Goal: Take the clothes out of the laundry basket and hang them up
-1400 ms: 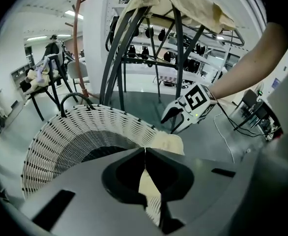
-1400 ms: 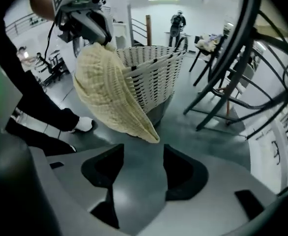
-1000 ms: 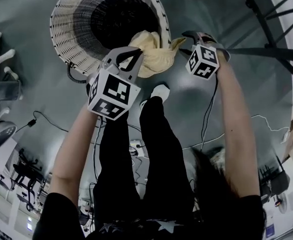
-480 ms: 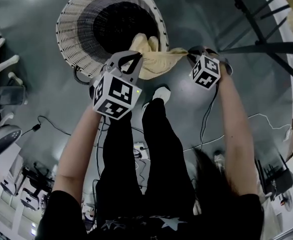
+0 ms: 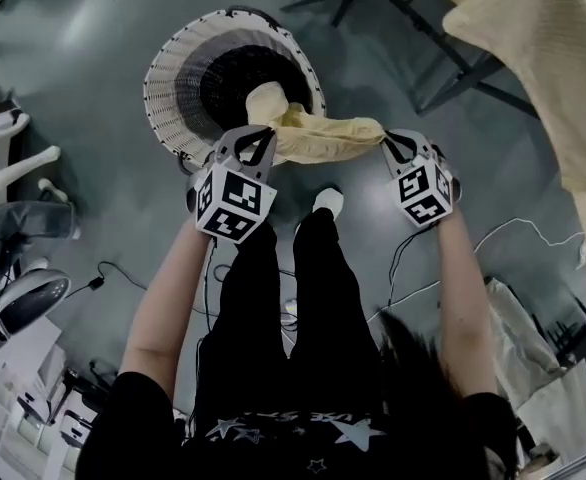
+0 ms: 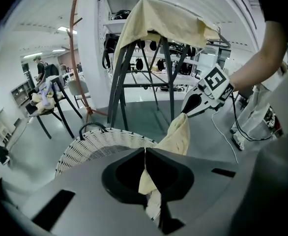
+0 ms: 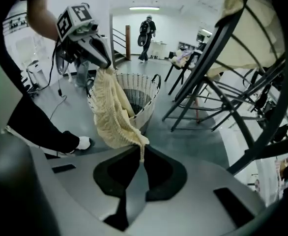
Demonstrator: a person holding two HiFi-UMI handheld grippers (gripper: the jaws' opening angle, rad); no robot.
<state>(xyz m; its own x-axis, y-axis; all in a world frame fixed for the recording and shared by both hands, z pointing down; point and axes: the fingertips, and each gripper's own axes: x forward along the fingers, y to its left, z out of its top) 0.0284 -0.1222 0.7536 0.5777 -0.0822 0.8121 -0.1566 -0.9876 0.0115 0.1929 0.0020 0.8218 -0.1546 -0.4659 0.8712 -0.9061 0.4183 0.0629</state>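
Left gripper (image 5: 262,136): jaws clenched together on one end of the yellow garment (image 5: 325,138), with cloth pinched at the tips and a fold trailing down behind them in the left gripper view; right gripper (image 5: 392,142): jaws have just been closing and now pinch a thin knitted edge of the same garment, as its own view shows; the garment is strung between the two grippers, sagging in a loose band, with a bunched part toward the left gripper lying over the near side of the laundry basket (image 5: 165,103) as seen from the head view; whether that part touches the rim cannot be told; the basket, white woven with a dark interior, stands upright on the grey floor (image 5: 103,188) just ahead of the person's white shoe (image 5: 326,201); a dark-framed drying rack (image 5: 425,30) stands near the basket on the right-gripper side, and a pale yellow cloth (image 5: 533,48) is draped over its top; cables (image 5: 503,236) lie on the floor beside the person's legs.
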